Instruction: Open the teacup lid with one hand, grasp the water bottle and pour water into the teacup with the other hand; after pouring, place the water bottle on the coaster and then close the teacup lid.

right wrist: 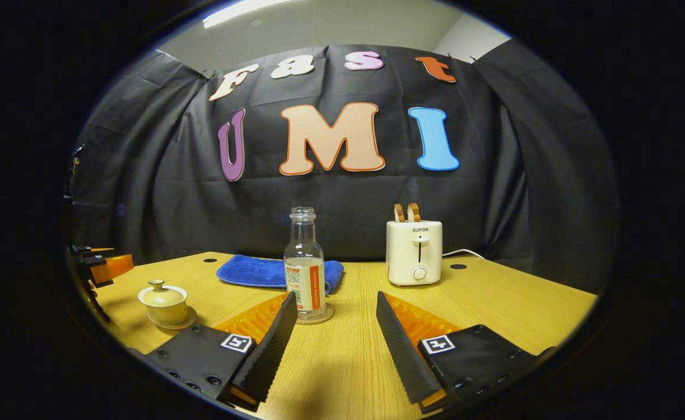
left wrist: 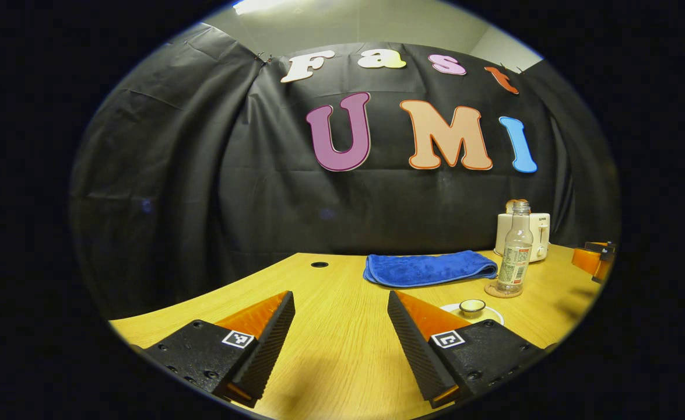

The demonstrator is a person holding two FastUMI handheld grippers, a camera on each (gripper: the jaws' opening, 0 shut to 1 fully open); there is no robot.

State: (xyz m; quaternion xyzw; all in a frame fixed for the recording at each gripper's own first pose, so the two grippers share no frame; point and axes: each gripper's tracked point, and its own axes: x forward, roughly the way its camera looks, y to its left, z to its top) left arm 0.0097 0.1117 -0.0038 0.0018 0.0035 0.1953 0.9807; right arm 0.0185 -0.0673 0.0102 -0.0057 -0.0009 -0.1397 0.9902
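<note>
**Both grippers open and empty, bottle on its coaster, teacup lidded**

In the right gripper view, the right gripper (right wrist: 333,344) has its jaws spread wide with nothing between them. The water bottle (right wrist: 304,265) stands upright and uncapped just beyond the fingertips, nearer the left finger, whose tip overlaps its base in this view. The bottle rests on a round coaster (right wrist: 322,316) on the wooden table (right wrist: 523,303). Off to the left of the jaws, well clear of them, the teacup (right wrist: 164,303) sits on its saucer with the teacup lid (right wrist: 158,290) in place. At the far left edge of this view, orange and black parts of the left gripper (right wrist: 98,263) show near the teacup; I cannot tell its state from here.

In the left gripper view, the left gripper (left wrist: 342,344) is likewise wide open and holds nothing. The teacup shows just past its right finger, partly hidden behind it, with the lid's knob and the saucer rim visible. The bottle stands farther off to the right on the coaster.

Both grippers sit low over the table, fingers pointing roughly level toward the back wall. A folded blue towel (right wrist: 249,271) lies behind the bottle, and a white toaster (right wrist: 415,254) stands to the right of it near the wall.
</note>
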